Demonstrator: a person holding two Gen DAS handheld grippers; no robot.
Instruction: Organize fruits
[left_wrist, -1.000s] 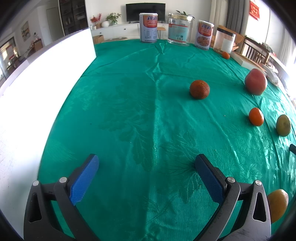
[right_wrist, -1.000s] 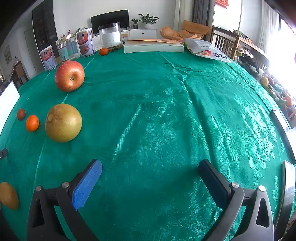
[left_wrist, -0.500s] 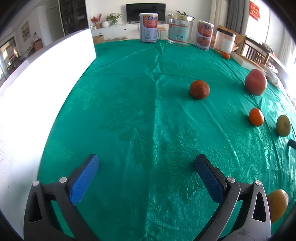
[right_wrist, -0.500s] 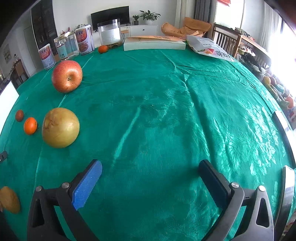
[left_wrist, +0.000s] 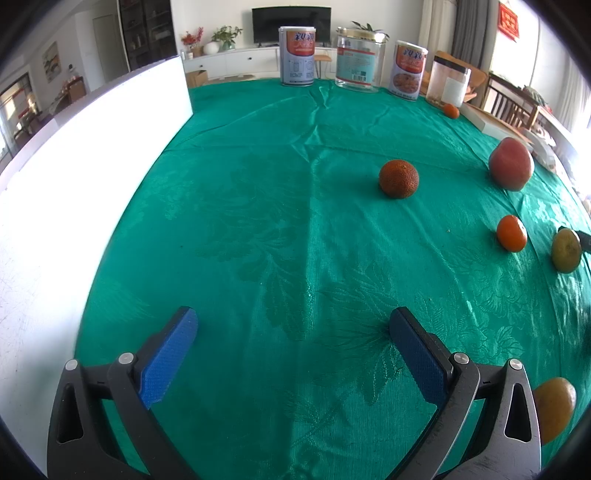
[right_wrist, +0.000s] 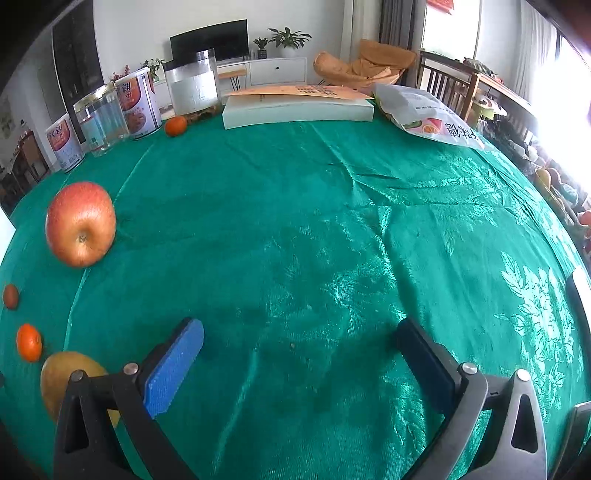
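Fruits lie loose on a green tablecloth. In the left wrist view a dark bumpy orange (left_wrist: 399, 178) sits ahead, a red apple (left_wrist: 511, 164) and a small tangerine (left_wrist: 511, 233) to its right, a yellow-green pear (left_wrist: 565, 250) at the right edge, and a yellowish fruit (left_wrist: 554, 408) behind the right finger. My left gripper (left_wrist: 293, 325) is open and empty. In the right wrist view the apple (right_wrist: 80, 223) is at left, the tangerine (right_wrist: 28, 342) and dark orange (right_wrist: 10, 295) at the edge, the pear (right_wrist: 62, 373) beside the left finger. My right gripper (right_wrist: 301, 334) is open and empty.
A white board (left_wrist: 74, 155) runs along the table's left side. Tins and clear jars (left_wrist: 358, 66) stand at the far edge with another tangerine (right_wrist: 176, 125). A flat white box (right_wrist: 295, 107) and a snack bag (right_wrist: 428, 114) lie at the back; chairs stand beyond.
The right gripper has moved forward over the cloth: the apple and pear have slid down and left in its view. The left gripper has stayed still.
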